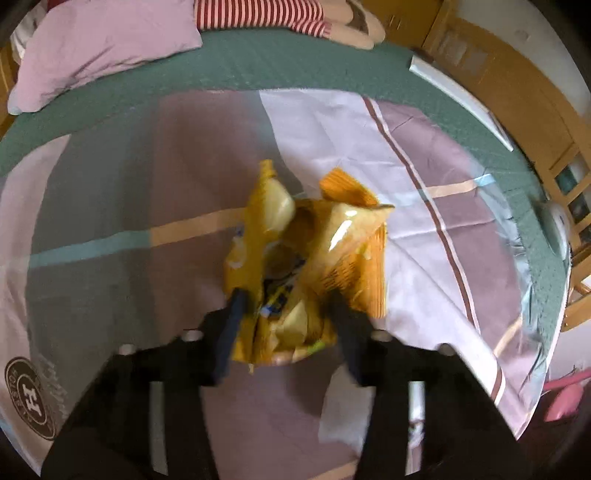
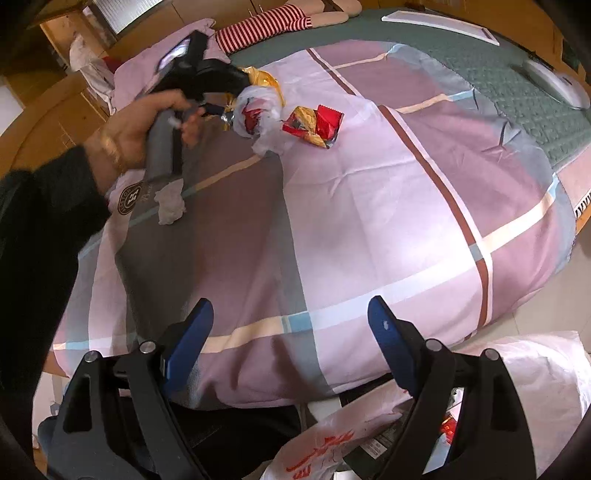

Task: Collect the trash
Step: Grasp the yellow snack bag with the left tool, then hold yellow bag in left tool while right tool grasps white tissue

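My left gripper (image 1: 288, 299) is shut on a crumpled yellow snack bag (image 1: 306, 243) and holds it just above the patchwork bedspread (image 1: 110, 206). In the right wrist view the left gripper (image 2: 218, 107) shows at the far left of the bed, with the yellow bag (image 2: 262, 77) partly hidden behind it. Beside it lie a white plastic bag (image 2: 258, 110) with red print, a red and yellow wrapper (image 2: 314, 123) and a crumpled white tissue (image 2: 170, 203). My right gripper (image 2: 291, 321) is open and empty over the bed's near edge.
A white plastic collection bag (image 2: 517, 373) with red lettering sits below the bed edge at lower right. A lilac pillow (image 1: 96, 48) and a striped plush toy (image 1: 258, 14) lie at the head of the bed. Wooden furniture (image 1: 517, 81) stands on the right.
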`<state>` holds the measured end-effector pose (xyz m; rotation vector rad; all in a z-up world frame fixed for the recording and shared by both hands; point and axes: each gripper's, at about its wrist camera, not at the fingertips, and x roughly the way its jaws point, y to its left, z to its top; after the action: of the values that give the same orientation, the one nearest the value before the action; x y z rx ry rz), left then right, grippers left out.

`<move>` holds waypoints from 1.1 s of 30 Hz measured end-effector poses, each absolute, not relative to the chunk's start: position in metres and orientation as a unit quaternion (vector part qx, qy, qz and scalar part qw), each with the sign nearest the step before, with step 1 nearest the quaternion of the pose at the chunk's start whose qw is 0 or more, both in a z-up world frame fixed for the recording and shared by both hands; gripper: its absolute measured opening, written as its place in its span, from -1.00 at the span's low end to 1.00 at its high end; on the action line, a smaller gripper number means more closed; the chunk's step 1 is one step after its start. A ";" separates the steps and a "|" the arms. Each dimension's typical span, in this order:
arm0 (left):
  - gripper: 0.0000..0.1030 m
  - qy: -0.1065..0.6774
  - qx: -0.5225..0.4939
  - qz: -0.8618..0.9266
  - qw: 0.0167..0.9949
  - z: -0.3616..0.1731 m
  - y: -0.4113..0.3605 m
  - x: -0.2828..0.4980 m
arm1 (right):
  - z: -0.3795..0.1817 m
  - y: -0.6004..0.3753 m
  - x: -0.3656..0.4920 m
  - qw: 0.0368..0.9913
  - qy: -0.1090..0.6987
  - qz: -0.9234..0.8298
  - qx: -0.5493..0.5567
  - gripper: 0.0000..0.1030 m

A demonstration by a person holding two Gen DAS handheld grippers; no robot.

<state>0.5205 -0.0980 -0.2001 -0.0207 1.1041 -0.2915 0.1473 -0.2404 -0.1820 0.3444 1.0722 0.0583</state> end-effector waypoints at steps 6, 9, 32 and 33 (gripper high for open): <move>-0.71 0.503 0.010 -0.186 0.844 -0.176 -0.050 0.451 | -0.187 -0.236 0.151 0.842 0.511 0.040 0.170 0.63; -0.71 0.474 -0.003 -0.189 0.860 -0.150 -0.005 0.401 | -0.183 -0.227 0.155 0.848 0.501 0.053 0.166 0.63; -0.71 0.440 -0.151 -0.088 0.881 -0.148 0.208 0.241 | -0.230 -0.046 0.266 0.890 0.440 0.109 -0.057 -0.74; -0.71 0.435 -0.145 -0.085 0.884 -0.145 0.210 0.239 | -0.232 -0.048 0.265 0.890 0.440 0.107 -0.050 -0.94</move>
<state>0.2388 0.2099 -0.1454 -0.3026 0.9060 -0.1773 0.2647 -0.0477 -0.2325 -0.1036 0.9147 0.2224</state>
